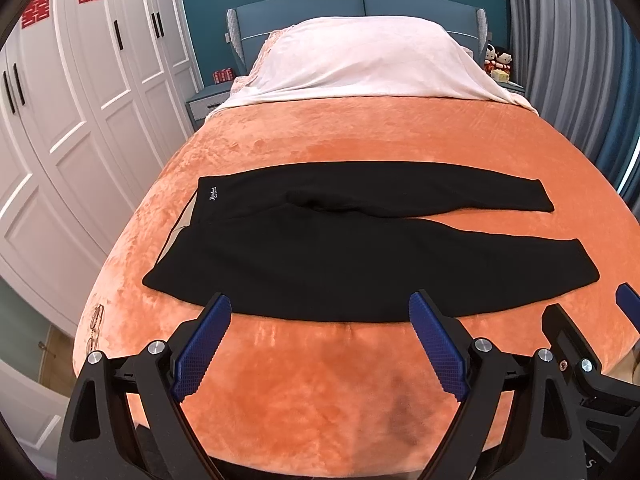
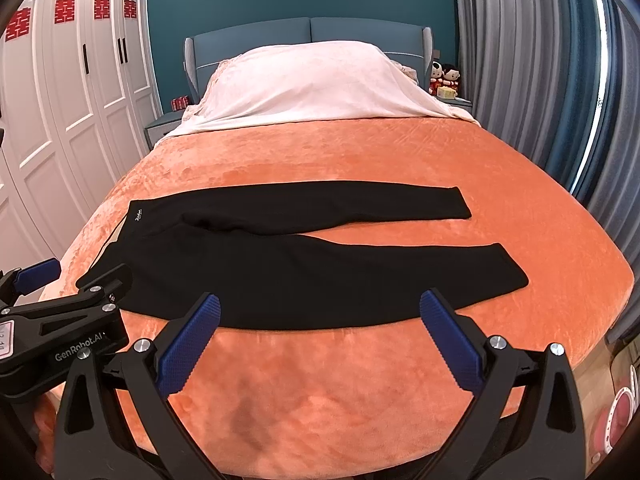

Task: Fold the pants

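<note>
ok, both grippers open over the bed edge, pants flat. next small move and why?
Probably lower the left gripper onto the near waistband corner of the pants. They lie spread flat on the orange blanket, legs apart, waistband at the left. Both it and the right gripper are open, holding nothing, short of the near edge.

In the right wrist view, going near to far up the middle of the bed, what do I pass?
Right tool, open → bare orange blanket → near leg of the black pants → far leg → more orange blanket → white cover → blue headboard.
</note>
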{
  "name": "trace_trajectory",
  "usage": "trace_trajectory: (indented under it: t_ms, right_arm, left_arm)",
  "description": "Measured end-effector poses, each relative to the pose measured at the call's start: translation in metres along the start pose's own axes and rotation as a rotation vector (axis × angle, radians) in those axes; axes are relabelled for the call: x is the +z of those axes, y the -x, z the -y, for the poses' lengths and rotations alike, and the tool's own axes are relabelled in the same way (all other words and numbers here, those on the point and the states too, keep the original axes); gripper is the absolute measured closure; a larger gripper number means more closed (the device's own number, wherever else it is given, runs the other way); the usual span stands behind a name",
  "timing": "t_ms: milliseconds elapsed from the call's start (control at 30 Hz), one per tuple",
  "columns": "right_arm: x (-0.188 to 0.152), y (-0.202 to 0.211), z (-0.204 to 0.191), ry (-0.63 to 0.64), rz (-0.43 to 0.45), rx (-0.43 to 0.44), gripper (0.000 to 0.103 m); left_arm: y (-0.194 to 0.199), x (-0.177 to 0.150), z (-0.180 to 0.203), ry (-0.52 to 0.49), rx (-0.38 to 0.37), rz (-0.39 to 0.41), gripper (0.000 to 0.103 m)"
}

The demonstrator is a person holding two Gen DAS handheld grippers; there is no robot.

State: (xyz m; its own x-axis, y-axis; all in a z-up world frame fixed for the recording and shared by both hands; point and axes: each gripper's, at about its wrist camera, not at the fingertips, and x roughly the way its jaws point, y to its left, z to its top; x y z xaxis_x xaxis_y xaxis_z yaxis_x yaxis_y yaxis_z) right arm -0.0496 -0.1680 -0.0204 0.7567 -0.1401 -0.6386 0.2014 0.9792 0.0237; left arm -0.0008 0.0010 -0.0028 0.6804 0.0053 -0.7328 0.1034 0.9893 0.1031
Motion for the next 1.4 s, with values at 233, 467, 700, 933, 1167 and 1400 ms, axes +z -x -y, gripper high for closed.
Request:
trace_trajectory:
  t_ms: [233, 467, 700, 933, 1167, 1400]
  right_arm:
    - [0.000, 0.000, 0.000, 0.001, -0.001, 0.000, 0.005]
    - [0.000, 0.000, -0.001, 0.001, -0.002, 0.000, 0.005]
    - [0.000, 0.000, -0.001, 0.002, -0.005, 0.001, 0.005]
    - [-0.004, -0.002, -0.002, 0.001, -0.013, 0.001, 0.005]
    - [-0.007, -0.012, -0.002, 0.000, -0.034, 0.003, 0.005]
    - [-0.003, -0.031, 0.002, 0.002, -0.073, 0.043, 0.005]
  left_arm:
    - [0.000, -0.001, 0.000, 0.007, -0.009, 0.001, 0.015]
    - [0.000, 0.000, 0.000, 0.009, -0.011, 0.004, 0.015]
    - [-0.001, 0.001, 0.000, 0.013, -0.015, -0.011, 0.015]
    - [-0.006, -0.005, -0.003, 0.014, -0.009, -0.013, 0.015]
    - [-0.017, -0.004, -0.004, 0.038, -0.036, -0.055, 0.015]
    - [-0.036, -0.003, -0.003, 0.045, -0.069, -0.126, 0.014]
